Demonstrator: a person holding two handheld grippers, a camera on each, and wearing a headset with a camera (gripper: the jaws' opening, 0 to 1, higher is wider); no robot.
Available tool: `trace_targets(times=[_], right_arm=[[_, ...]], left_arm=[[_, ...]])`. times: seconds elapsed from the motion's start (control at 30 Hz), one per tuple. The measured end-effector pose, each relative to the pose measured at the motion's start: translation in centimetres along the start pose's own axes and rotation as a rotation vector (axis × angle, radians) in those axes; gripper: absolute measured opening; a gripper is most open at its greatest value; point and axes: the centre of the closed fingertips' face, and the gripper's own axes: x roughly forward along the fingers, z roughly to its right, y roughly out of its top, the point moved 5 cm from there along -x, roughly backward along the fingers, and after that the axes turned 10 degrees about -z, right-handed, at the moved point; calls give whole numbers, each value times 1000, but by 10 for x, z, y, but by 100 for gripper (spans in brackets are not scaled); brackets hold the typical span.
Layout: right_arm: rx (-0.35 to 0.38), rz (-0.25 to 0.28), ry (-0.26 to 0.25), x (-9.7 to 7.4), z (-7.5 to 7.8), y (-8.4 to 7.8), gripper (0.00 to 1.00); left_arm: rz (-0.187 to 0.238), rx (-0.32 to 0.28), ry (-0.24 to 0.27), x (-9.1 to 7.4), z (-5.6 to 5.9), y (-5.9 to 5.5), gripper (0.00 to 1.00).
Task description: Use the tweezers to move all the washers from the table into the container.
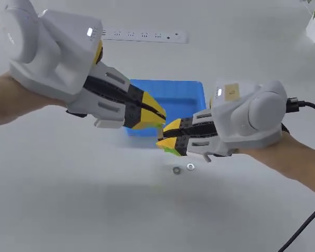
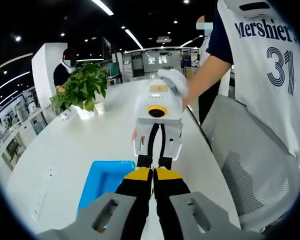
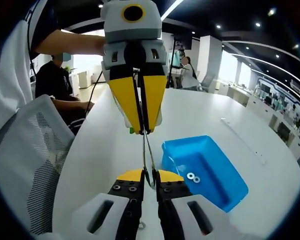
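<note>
Two small washers (image 1: 177, 170) (image 1: 191, 167) lie on the white table just below my right gripper (image 1: 164, 138). The blue container (image 1: 170, 97) stands behind both grippers. In the right gripper view it holds two washers (image 3: 193, 177). Thin metal tweezers (image 3: 146, 155) span between the two grippers. My left gripper (image 3: 141, 129) is shut on their joined end. My right gripper (image 3: 150, 179) is shut on the prongs. The grippers face each other tip to tip, the left gripper (image 1: 158, 116) slightly higher. The left gripper view has the container (image 2: 107, 180) left of its jaws.
A white power strip (image 1: 142, 35) lies at the back of the table. A potted plant (image 2: 82, 87) stands at the far end. A mesh chair (image 2: 250, 175) and people are beside the table.
</note>
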Motion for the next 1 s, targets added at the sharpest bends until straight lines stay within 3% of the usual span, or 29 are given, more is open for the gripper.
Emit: trace_targets(times=[0.27,0.57,0.73,0.93,1.0], right_arm=[[-33,12,-36,-10,6,18,10],[-70,30,-65,-13,21,34,10],[-71,31,-83,-10,33,35,10],[-59,17,-83,3,46,29,10],[-51,13,-83,7,51,26,10]], left_arm=[[3,32,42,-17,-5,13,5],[-4,75,72,-27,-18,22,5],[-13,85,85,-27,-30,20,5],[-21,70,88,-19,-44,9,5],[-3,46,83,-16,-50,5,5]])
